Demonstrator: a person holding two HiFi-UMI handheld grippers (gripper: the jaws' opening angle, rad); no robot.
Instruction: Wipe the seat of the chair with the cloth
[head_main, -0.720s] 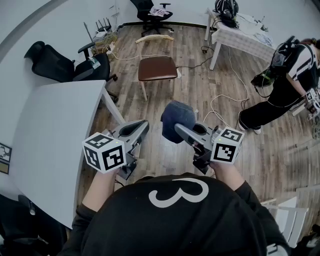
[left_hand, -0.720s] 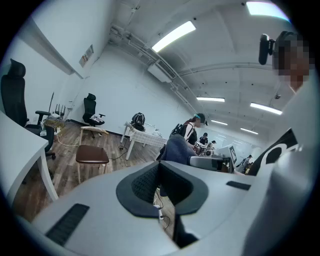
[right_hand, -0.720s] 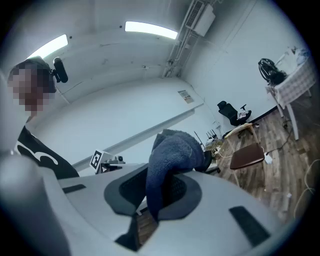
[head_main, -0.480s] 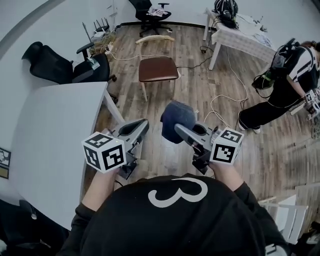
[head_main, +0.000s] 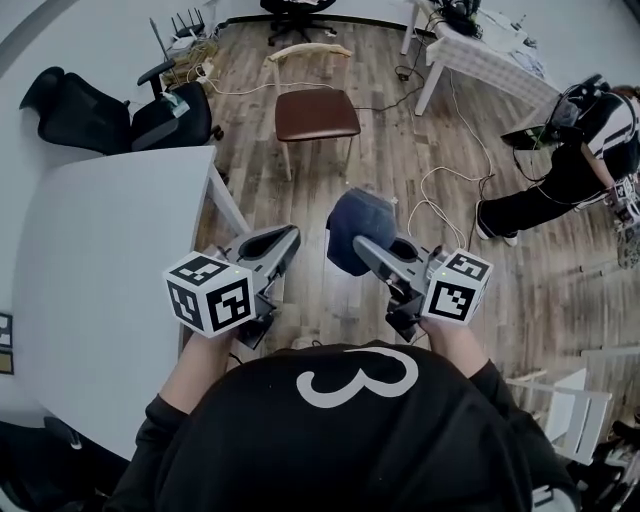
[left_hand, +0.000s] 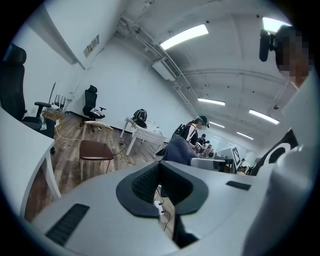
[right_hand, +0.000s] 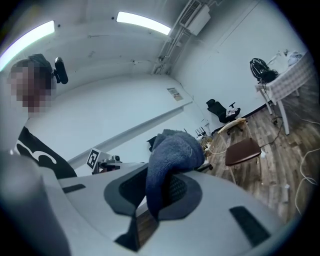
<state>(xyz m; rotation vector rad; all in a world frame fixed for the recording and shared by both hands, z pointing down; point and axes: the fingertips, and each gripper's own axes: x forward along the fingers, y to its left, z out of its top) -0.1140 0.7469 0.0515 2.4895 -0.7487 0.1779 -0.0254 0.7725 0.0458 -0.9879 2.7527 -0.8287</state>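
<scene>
A chair with a brown seat (head_main: 316, 113) and a pale wooden backrest stands on the wood floor well ahead of me; it also shows small as the chair (left_hand: 96, 150) in the left gripper view and the chair (right_hand: 243, 149) in the right gripper view. My right gripper (head_main: 362, 245) is shut on a dark blue cloth (head_main: 357, 228), which bulges up out of the jaws as a bunched cloth (right_hand: 171, 153). My left gripper (head_main: 284, 238) is shut with nothing in it, held level beside the right one. Both are far short of the chair.
A white table (head_main: 100, 270) lies close at my left. Black office chairs (head_main: 120, 112) stand beyond it. Another white table (head_main: 480, 60) is at the back right, with cables (head_main: 440, 190) trailing across the floor. A person (head_main: 575, 160) bends down at the right.
The head view has tipped and moved forward a little: the chair sits slightly nearer. Both grippers keep their pose, the cloth still held.
</scene>
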